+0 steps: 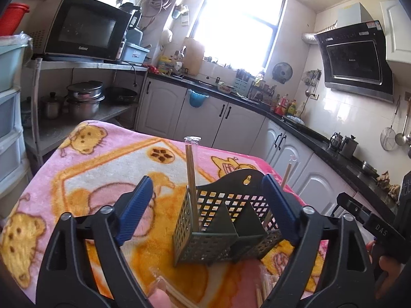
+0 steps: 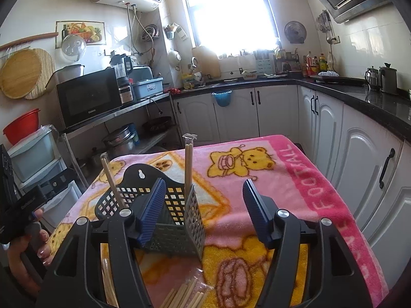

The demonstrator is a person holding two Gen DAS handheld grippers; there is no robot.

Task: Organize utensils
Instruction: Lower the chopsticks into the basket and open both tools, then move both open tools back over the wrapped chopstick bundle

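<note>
A dark perforated utensil holder stands on the pink bear blanket; it also shows in the right wrist view. A wrapped pair of chopsticks stands upright in its left compartment, and another pair leans in the right one. In the right wrist view the pairs are upright and leaning. More wrapped chopsticks lie on the blanket near me. My left gripper is open and empty, jaws either side of the holder. My right gripper is open and empty beside the holder.
The blanket covers a small table. White cabinets with a black counter run along the right and back. A steel shelf with a microwave and pots stands left. Plastic drawers stand at far left.
</note>
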